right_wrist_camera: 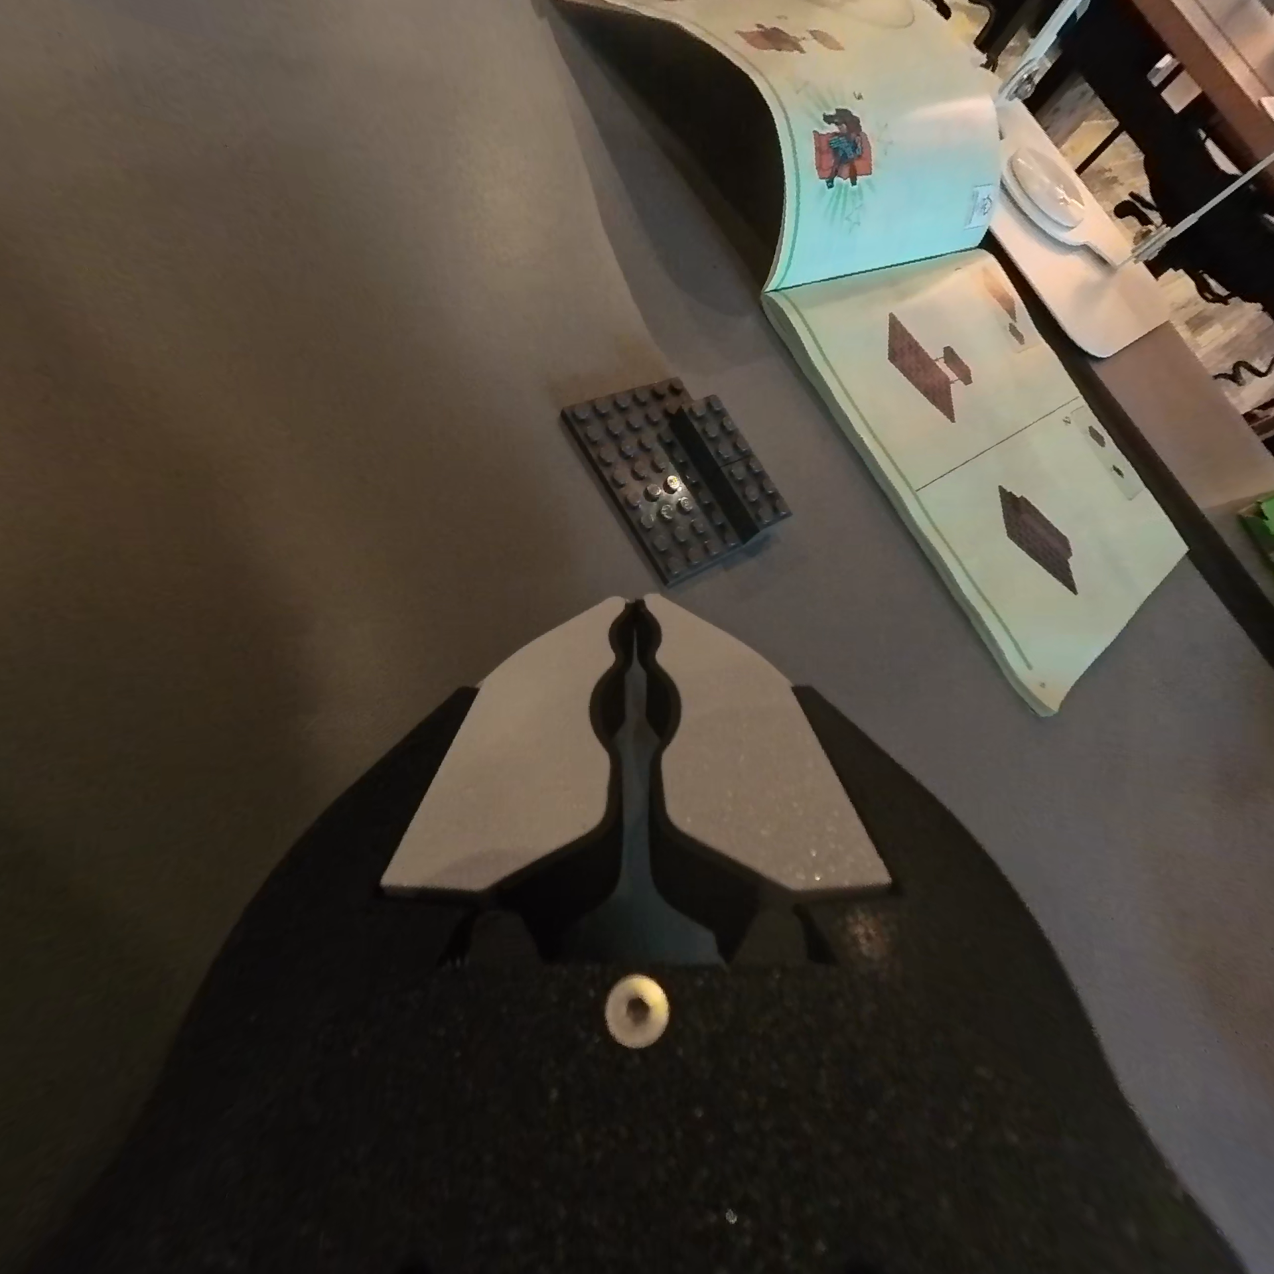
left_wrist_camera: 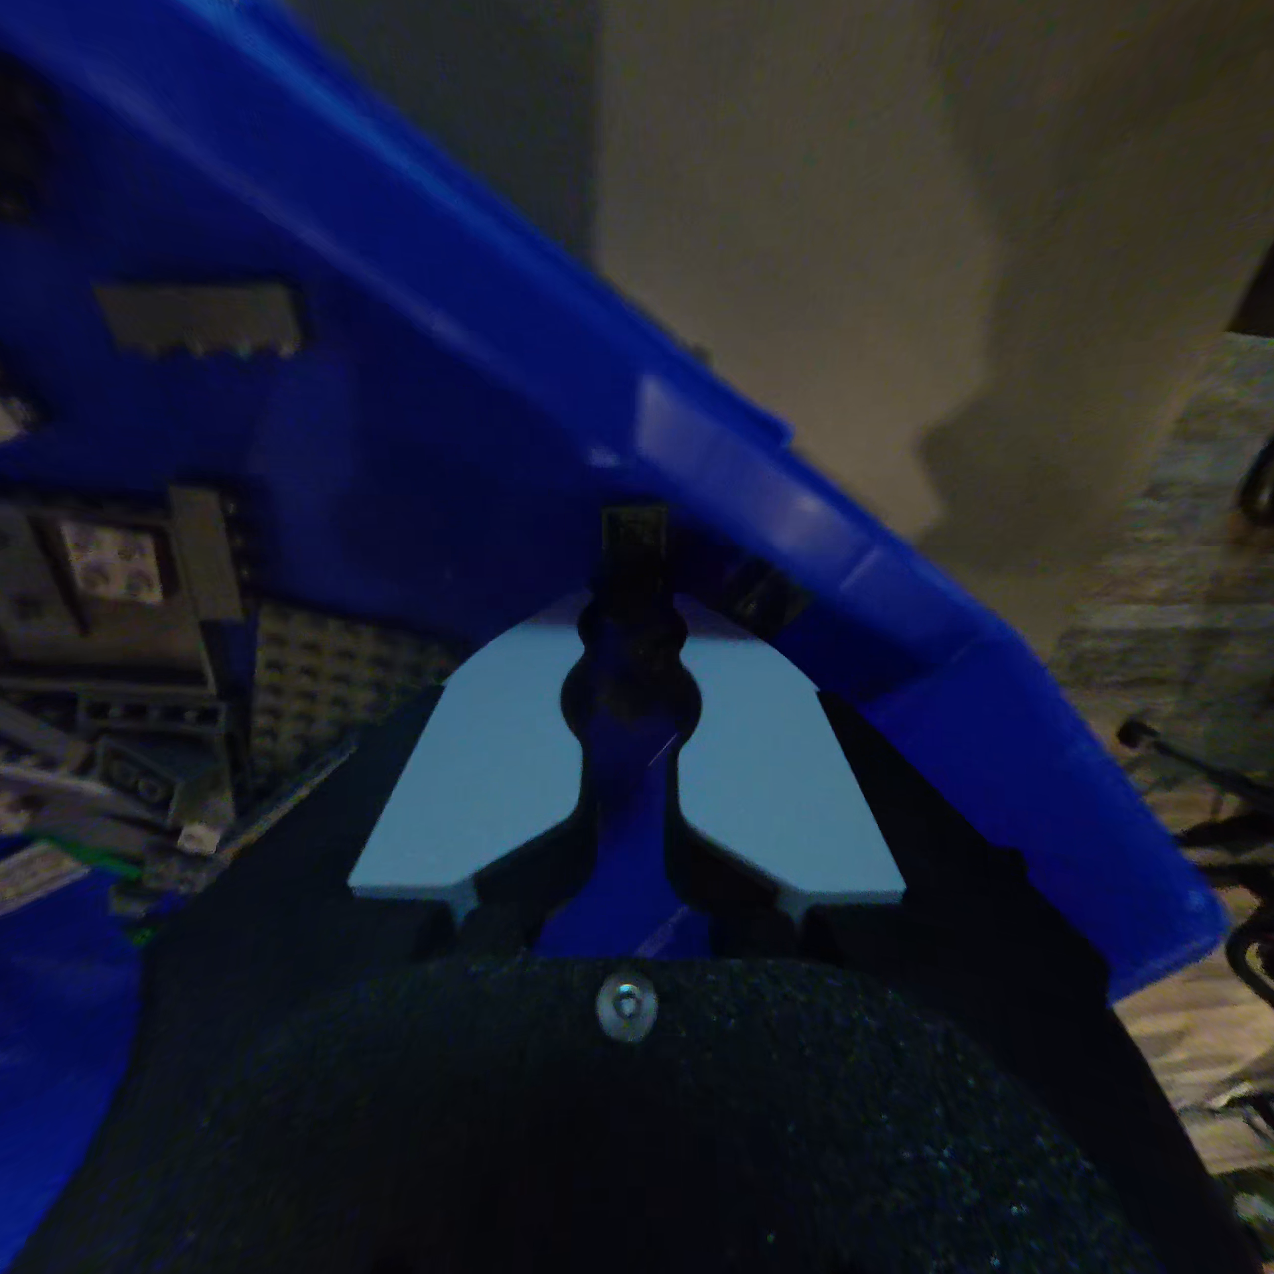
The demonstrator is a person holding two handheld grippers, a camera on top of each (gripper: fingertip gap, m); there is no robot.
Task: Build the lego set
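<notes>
Piece, small dark flat lego, was pinched upright in left gripper jaws, long axis pointing away from cam, just inside blue plastic bin rim. Right gripper jaws clenched, nothing held, nearer the dark grey studded lego baseplate just ahead on grey tabletop. Open instruction booklet right of baseplate; no readable writing given.

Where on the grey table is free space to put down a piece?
Bare grey table lies left of the dark plate assembly, and between it and the right tongs. Its right side is crowded by the open instruction booklet.
</notes>
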